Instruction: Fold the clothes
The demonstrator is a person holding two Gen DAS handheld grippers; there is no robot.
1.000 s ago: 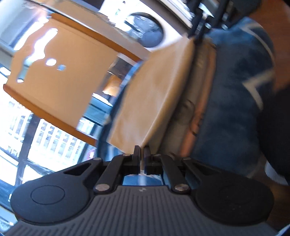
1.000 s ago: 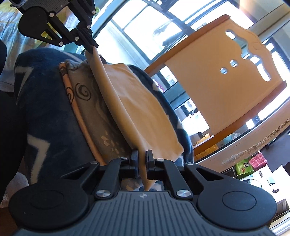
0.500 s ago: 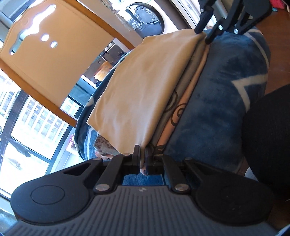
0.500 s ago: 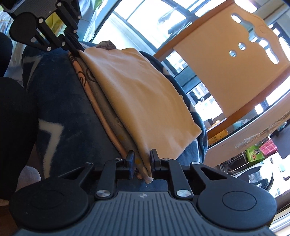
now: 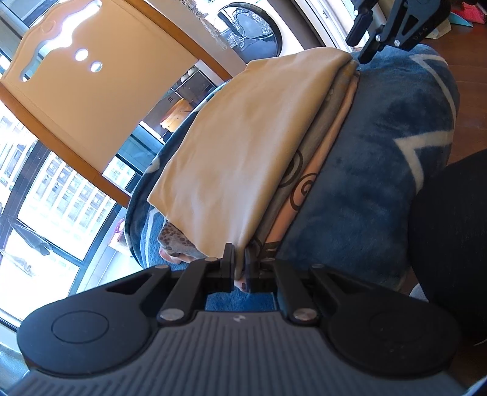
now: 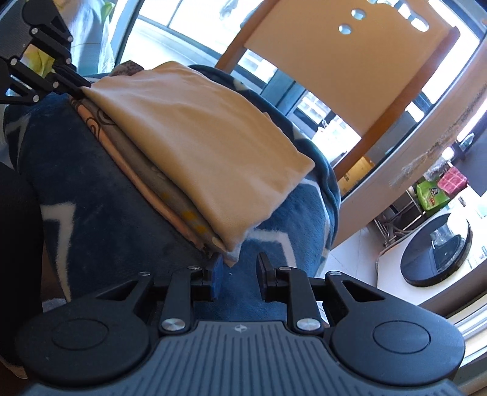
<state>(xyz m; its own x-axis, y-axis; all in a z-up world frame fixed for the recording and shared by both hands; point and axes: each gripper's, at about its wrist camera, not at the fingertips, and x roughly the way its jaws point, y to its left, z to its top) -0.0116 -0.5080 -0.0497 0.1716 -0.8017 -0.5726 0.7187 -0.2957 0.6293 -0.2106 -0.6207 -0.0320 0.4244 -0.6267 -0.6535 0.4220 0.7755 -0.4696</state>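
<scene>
A folded tan cloth [image 5: 243, 146] [image 6: 197, 146] lies flat on a stack of patterned clothes [image 5: 299, 176] [image 6: 146, 164], which rests on a blue blanket [image 5: 380, 182] [image 6: 100, 189]. My left gripper [image 5: 239, 268] [image 6: 80, 88] still has the tan cloth's near corner between its pads, and its jaws are starting to open. My right gripper [image 6: 239, 271] [image 5: 356, 51] is opening at the other corner. The fabric tip lies just ahead of its left finger, free of the pads.
A wooden chair back [image 5: 91, 91] [image 6: 350, 76] stands behind the blanket, with large windows beyond it. A washing machine [image 6: 435, 249] [image 5: 249, 27] sits to the side. A person's dark-clad leg [image 5: 450, 243] [image 6: 15, 228] borders the blanket.
The tan cloth, held up by both grippers a second ago, has been laid flat on the stack. The right gripper has opened and released its corner. Both views have rolled.
</scene>
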